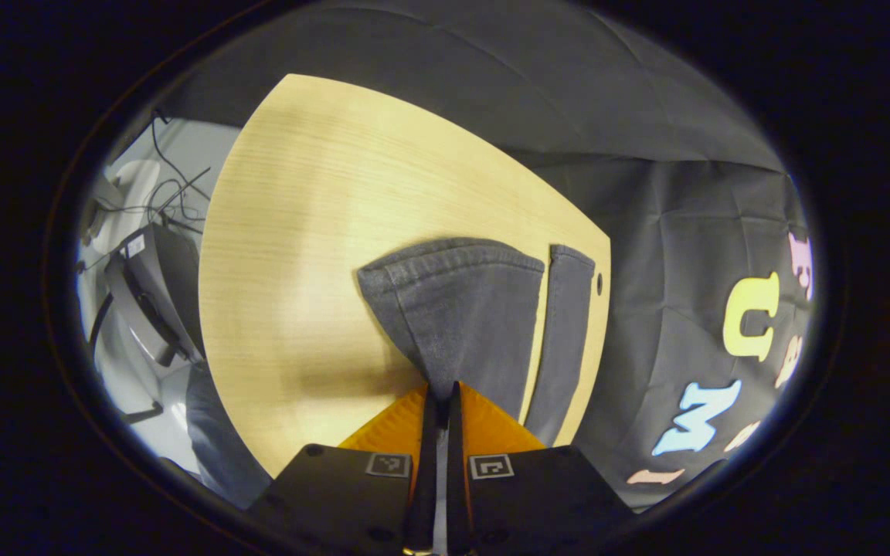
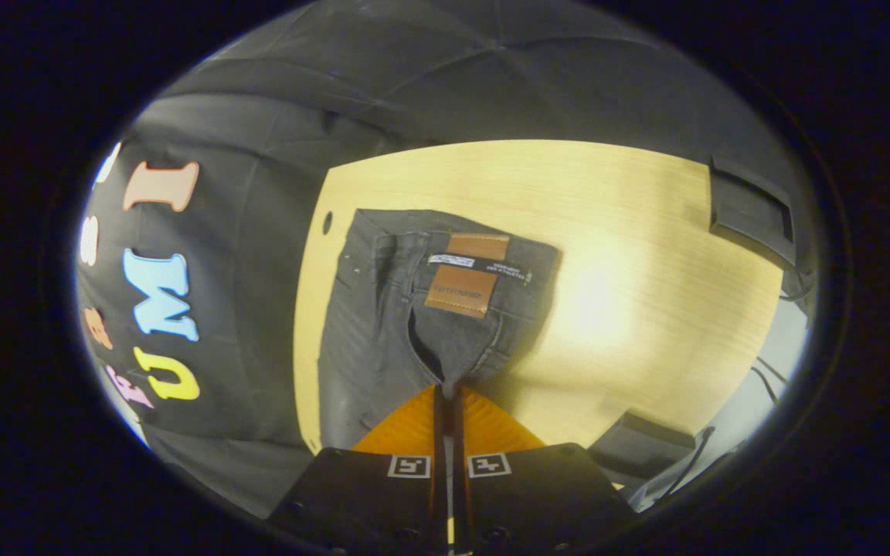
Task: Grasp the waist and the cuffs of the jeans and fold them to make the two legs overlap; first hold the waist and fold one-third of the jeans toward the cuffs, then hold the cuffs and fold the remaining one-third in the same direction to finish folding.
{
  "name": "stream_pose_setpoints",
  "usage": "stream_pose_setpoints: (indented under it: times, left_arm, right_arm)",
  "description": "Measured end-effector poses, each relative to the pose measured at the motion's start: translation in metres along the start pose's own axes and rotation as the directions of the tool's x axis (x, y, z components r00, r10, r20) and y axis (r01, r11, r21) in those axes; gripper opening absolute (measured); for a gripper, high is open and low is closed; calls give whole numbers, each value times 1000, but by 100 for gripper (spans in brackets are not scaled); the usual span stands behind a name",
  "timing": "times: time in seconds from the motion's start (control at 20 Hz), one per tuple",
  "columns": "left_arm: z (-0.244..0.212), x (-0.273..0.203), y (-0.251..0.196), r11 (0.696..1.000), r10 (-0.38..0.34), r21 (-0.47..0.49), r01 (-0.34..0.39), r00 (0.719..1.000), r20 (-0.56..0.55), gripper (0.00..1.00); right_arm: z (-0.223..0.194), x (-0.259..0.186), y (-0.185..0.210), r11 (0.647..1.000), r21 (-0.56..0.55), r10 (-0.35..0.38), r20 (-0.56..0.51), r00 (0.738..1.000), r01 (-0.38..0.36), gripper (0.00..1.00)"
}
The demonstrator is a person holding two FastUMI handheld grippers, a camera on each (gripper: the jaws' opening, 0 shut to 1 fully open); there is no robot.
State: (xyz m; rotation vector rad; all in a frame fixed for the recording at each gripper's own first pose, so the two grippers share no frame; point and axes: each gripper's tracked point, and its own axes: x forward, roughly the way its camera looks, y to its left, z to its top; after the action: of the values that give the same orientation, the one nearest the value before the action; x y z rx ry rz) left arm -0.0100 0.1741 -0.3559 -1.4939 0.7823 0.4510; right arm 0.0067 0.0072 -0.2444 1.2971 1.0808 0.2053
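Jeans [image 2: 383,324] lay lengthwise along the surface [image 2: 630,232] edge; left hand-held gripper [image 1: 439,390] pinched a cuff [image 1: 453,309], right hand-held gripper [image 2: 447,394] clamped the waist [image 2: 460,270].

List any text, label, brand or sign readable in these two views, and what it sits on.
Brown leather patch at the jeans waist: print too blurred to read.
White woven tag beside it: too small to read.
Square black-and-white markers on the left gripper and the right gripper: coded patterns, no words.
Small white sticker on the grey device beside the table: unreadable.
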Motion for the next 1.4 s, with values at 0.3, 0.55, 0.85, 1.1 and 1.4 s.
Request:
stream_pose_setpoints:
  times: [0.3,0.55,0.85,1.1,1.4]
  left_arm:
    - [-15,-38,-58,999,-7,-37,5,999,-49,12]
    - [-39,-49,-149,1000,3,-11,-4,996,-94,11]
    - [-37,9,-222,996,81,50,-76,992,-98,11]
    - [-42,86,-277,990,68,135,-50,990,-126,11]
    - [-23,173,-288,992,72,111,-56,987,-141,11]
  right_arm:
    - [15,-33,59,990,-68,115,-166,979,-128,2]
    - [33,-48,160,968,-99,196,-271,942,-230,2]
    - [73,6,225,979,-9,193,-307,932,-206,2]
    - [99,66,244,987,51,158,-283,946,-149,2]
    - [126,141,241,993,72,106,-247,963,-91,2]
